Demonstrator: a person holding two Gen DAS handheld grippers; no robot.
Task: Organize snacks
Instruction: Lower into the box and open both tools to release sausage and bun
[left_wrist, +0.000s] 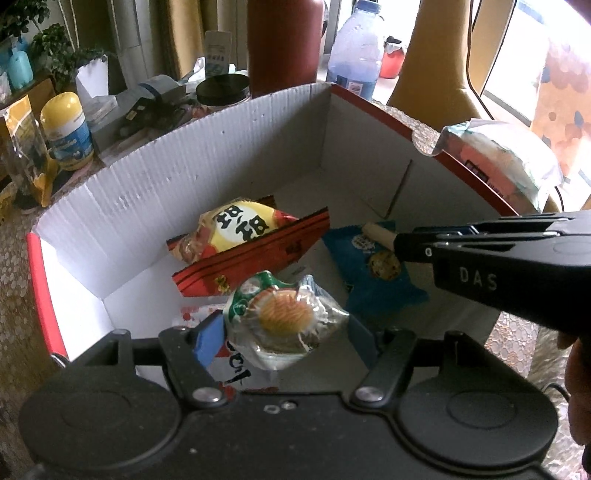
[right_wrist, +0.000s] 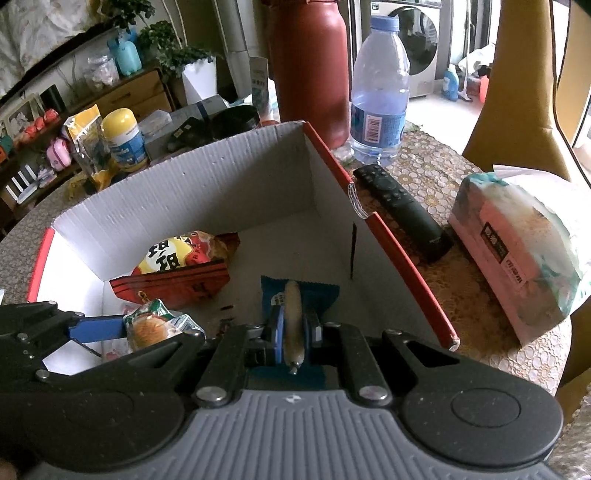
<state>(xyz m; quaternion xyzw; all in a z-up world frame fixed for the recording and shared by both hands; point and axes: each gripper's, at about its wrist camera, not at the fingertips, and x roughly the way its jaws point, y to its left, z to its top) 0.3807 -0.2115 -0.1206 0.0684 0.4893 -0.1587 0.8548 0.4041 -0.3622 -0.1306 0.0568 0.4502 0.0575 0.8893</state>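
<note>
An open white cardboard box with red edges (left_wrist: 184, 177) (right_wrist: 207, 184) holds a yellow-red snack bag (left_wrist: 236, 225) (right_wrist: 181, 251), a red packet (left_wrist: 255, 258) (right_wrist: 173, 284) and a blue cookie packet (left_wrist: 373, 266) (right_wrist: 321, 295). My left gripper (left_wrist: 284, 328) (right_wrist: 129, 328) is over the box; its blue pads are apart on either side of a clear green-and-white wrapped snack (left_wrist: 284, 314) (right_wrist: 155, 325) between them. My right gripper (right_wrist: 293, 328) (left_wrist: 391, 240) is shut on a beige sausage stick (right_wrist: 293, 317) (left_wrist: 376, 232) above the blue packet.
On the patterned table right of the box lie a black remote (right_wrist: 402, 210) and a tissue pack (right_wrist: 524, 251) (left_wrist: 506, 162). Behind stand a red flask (right_wrist: 310, 66), a water bottle (right_wrist: 380, 92), a black-lidded jar (left_wrist: 221, 92), a yellow-capped jar (right_wrist: 123, 140) and clutter.
</note>
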